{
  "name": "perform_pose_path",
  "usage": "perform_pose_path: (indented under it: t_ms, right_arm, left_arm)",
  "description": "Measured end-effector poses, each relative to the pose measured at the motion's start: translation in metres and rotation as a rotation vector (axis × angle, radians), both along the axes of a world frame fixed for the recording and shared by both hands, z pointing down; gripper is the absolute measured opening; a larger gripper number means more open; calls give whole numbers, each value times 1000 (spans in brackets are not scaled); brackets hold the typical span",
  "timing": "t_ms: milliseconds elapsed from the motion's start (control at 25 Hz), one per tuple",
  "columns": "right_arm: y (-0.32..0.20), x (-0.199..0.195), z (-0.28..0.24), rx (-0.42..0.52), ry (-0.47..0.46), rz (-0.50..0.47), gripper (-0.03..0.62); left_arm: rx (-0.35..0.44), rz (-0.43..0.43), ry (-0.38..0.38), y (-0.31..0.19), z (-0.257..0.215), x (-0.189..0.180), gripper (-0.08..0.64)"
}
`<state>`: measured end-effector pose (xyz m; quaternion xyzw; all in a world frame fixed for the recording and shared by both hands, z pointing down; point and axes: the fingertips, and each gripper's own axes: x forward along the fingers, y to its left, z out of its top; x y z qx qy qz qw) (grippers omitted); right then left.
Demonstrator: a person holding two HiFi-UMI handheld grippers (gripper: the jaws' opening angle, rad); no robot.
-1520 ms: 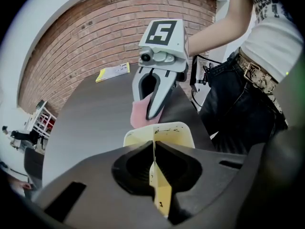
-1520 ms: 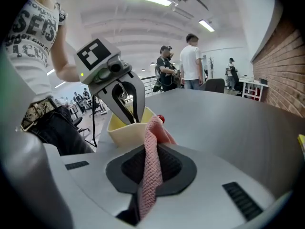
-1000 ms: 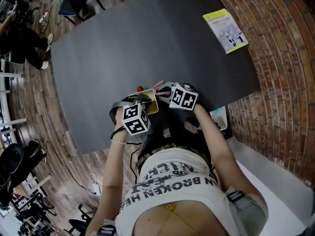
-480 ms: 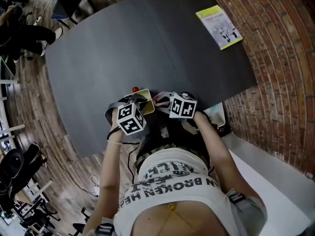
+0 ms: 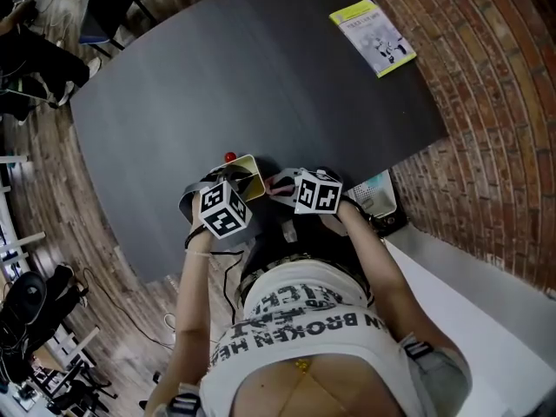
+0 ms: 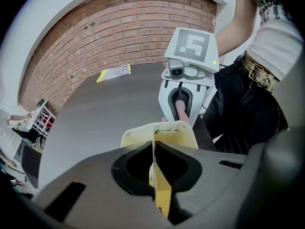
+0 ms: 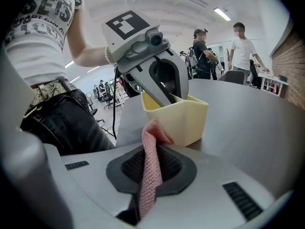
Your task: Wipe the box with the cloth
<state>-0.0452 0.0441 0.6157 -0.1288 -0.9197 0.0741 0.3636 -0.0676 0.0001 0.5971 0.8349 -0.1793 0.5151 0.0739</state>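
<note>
Fingers (image 6: 128, 168) of L gripper (image 6: 155, 159) are clamping one wall of the yellow box (image 6: 174, 130). Box is sitting upright on dark table (image 5: 261, 76), near its edge, close to person's waist. R gripper (image 7: 150, 163) is pinching pink cloth (image 7: 151, 175) w/ jaws closed. Cloth tip is lying at box's outer side; contact unclear. Booklet (image 5: 372, 37) is lying well apart.

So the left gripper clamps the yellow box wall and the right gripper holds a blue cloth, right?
No: the cloth in the right gripper is pink, not blue, as the right gripper view shows. The left gripper does clamp the yellow box wall.
</note>
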Motion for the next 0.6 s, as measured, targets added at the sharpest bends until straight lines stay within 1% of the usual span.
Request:
perform_pose_path:
  t_ms: [80,160,240,320,440,520,600]
  right_arm:
    - [-4,3,-1,-8,-7,28,17]
    - [-9,7,-3,-13,-13,58,17]
    - [-17,12,-10,-9,-26,93,18]
    - [-27,16,-18,-2,-47,132,17]
    - [-40,24,-27,7,-70,185,18]
    - [-45,28,-29,17,-71,204,17]
    - [-48,31,-29,23,-71,211,18]
  left_arm:
    - [-2,-3,-8,0,2,0,17]
    - [-16,-13,-34,1,4,-2,18]
    - [-29,-42,-52,2,2,-6,26]
    - [-33,-98,-22,0,-7,-10,45]
    - [-44,-176,64,4,-30,-11,63]
    - [-58,-199,98,14,-44,-7,63]
    - [-76,-192,87,27,-48,0,63]
